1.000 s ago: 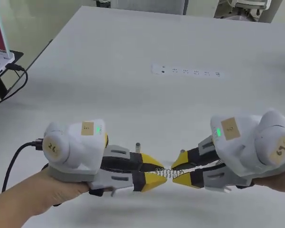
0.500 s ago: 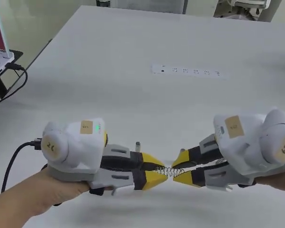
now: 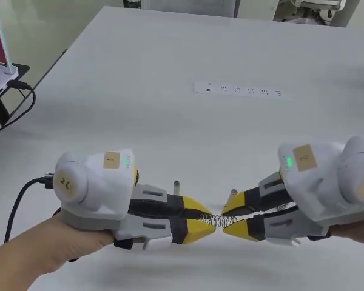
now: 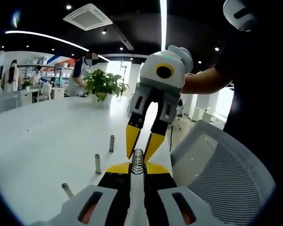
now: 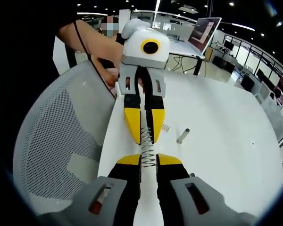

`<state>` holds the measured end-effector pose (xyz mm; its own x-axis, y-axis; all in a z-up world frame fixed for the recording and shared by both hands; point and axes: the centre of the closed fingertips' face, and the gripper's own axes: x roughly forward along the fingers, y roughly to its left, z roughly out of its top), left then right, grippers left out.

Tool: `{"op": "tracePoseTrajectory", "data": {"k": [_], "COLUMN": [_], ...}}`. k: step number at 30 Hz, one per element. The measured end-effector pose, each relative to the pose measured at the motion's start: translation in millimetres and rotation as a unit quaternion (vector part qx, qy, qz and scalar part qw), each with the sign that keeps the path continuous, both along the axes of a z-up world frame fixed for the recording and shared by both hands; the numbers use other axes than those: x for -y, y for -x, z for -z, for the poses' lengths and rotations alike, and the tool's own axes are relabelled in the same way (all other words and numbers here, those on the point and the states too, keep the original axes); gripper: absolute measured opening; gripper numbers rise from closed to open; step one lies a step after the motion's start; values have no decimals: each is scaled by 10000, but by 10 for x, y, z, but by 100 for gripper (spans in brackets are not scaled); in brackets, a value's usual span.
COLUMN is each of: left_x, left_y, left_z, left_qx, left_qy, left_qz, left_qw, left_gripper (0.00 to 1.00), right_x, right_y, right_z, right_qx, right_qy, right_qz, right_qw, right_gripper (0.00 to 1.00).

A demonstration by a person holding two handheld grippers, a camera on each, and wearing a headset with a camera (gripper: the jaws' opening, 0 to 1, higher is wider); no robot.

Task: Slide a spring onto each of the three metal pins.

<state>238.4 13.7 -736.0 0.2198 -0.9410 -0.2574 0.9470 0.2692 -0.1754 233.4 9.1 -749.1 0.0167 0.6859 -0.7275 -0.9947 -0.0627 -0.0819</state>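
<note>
While the left gripper (image 3: 200, 220) and right gripper (image 3: 230, 218) meet tip to tip, each is clenched on one end of the same spring (image 3: 216, 219), which bridges the gap over the table (image 3: 170, 121). Recommended: release one end only, hold the coil straight, align its bore over a bare pin (image 4: 97, 163) near the left gripper's tips, then lower it squarely.
</note>
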Motion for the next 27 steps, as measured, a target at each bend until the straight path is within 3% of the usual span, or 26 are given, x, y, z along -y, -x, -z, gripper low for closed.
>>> {"op": "tracePoseTrajectory", "data": {"k": [3,8,13,21,27], "left_x": [7,0,-5,-13,-1], "left_y": [10,5,8,-11,-35], "left_z": [-3,-20,-15,-3,63], "left_qx": [-4,-14,-15,31,98], "left_qy": [0,31,15,47,-84], "left_qz": [29,7,11,-3,28], "left_qw": [10000,10000,10000,10000,9999], "left_gripper": [1,1,1,1,1], "right_x": [43,43,41,31,-22], "right_y": [-10,6,16,14,12], "right_z": [26,0,-9,-130,-213], "right_qx": [9,20,-85,18,194], "right_qy": [91,11,50,126,355], "right_qz": [25,-18,60,40,-101], "right_qw": [10000,10000,9999,9999,9991], "right_gripper": [11,8,8,6,5]}}
